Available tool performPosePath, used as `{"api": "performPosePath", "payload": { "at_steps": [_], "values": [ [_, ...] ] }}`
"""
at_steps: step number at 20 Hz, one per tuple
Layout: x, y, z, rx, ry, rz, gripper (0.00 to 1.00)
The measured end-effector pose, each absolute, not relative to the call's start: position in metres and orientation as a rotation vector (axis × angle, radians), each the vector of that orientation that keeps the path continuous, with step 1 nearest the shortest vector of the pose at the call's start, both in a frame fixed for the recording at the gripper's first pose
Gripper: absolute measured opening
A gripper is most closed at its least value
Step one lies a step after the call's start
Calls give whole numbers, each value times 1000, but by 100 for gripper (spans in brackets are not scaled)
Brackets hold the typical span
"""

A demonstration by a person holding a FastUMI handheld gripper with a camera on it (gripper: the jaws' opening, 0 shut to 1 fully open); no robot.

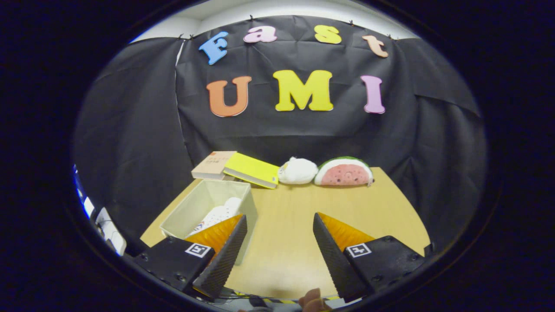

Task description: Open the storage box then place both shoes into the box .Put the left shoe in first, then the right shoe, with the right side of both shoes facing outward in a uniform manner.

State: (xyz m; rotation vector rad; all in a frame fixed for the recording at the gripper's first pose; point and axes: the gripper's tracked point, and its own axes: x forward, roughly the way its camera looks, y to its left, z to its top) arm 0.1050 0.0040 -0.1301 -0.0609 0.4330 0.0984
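An open pale storage box [196, 207] stands on the wooden table [342, 203], left of centre, its near right corner behind my left finger. Inside it lies a white shoe [222, 213] with small perforations, partly hidden by that finger. I cannot tell whether a second shoe is in there. My gripper [279, 225] hovers above the table just right of the box, fingers spread wide with nothing between them.
At the table's back edge lie a tan book [213, 164], a yellow book [252, 170], a white plush toy [297, 170] and a watermelon-slice plush [344, 172]. Black cloth walls close the booth behind and on both sides. A fingertip [313, 300] shows below the fingers.
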Motion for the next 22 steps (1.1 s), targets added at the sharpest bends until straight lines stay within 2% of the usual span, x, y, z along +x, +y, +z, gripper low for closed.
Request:
{"api": "performPosePath", "payload": {
  "at_steps": [6, 14, 22],
  "values": [
    [61, -58, -120, -15, 360, 88, 98],
    [27, -56, -65, 28, 80, 100, 97],
    [26, -54, -67, -37, 48, 33, 98]
  ]
}}
